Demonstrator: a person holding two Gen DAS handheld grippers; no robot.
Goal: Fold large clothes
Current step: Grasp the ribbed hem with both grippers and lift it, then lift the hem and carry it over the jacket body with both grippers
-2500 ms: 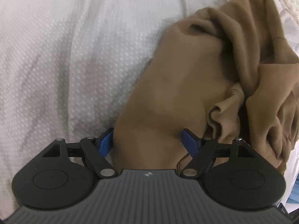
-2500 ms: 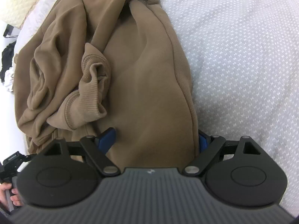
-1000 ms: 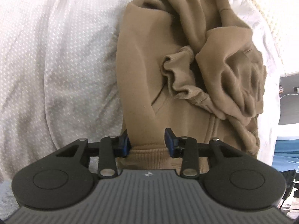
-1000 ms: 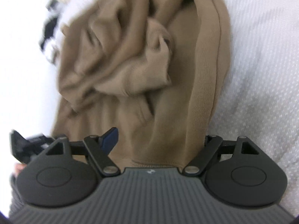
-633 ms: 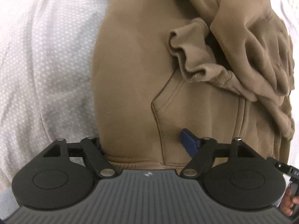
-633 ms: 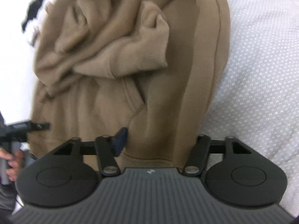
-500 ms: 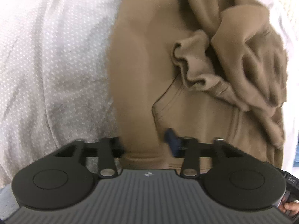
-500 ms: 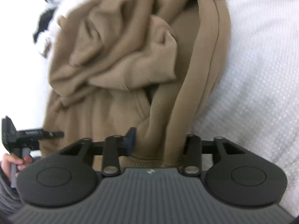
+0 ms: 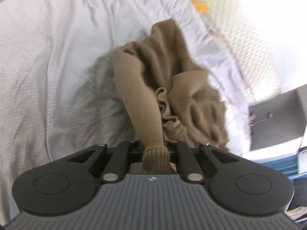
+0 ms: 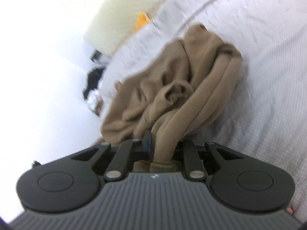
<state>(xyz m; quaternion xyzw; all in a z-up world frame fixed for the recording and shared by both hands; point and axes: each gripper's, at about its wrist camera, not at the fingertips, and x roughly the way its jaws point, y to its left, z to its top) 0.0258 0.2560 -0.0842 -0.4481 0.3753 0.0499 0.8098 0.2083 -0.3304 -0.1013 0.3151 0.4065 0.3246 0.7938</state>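
Observation:
A brown hooded sweatshirt (image 9: 172, 88) lies bunched on a white bed sheet (image 9: 48, 67); it also shows in the right wrist view (image 10: 182, 88). My left gripper (image 9: 155, 149) is shut on the ribbed hem, which pokes back between the jaws, and the cloth runs taut from it toward the pile. My right gripper (image 10: 163, 145) is shut on another stretch of the hem, with thick folds rising from its jaws. The rest of the garment hangs crumpled, a ribbed cuff (image 9: 163, 103) showing in the middle.
A cream quilted pillow or headboard (image 9: 239, 28) and an orange item (image 9: 199, 3) lie beyond the sweatshirt. A grey cabinet (image 9: 278, 118) stands off the bed's edge at right. Dark clutter (image 10: 94, 76) sits beside the bed in the right wrist view.
Both grippers closed on the sweatshirt's hem and lifted back from the bed. The garment is now pulled up and stretched toward the cameras; it looks smaller and farther away.

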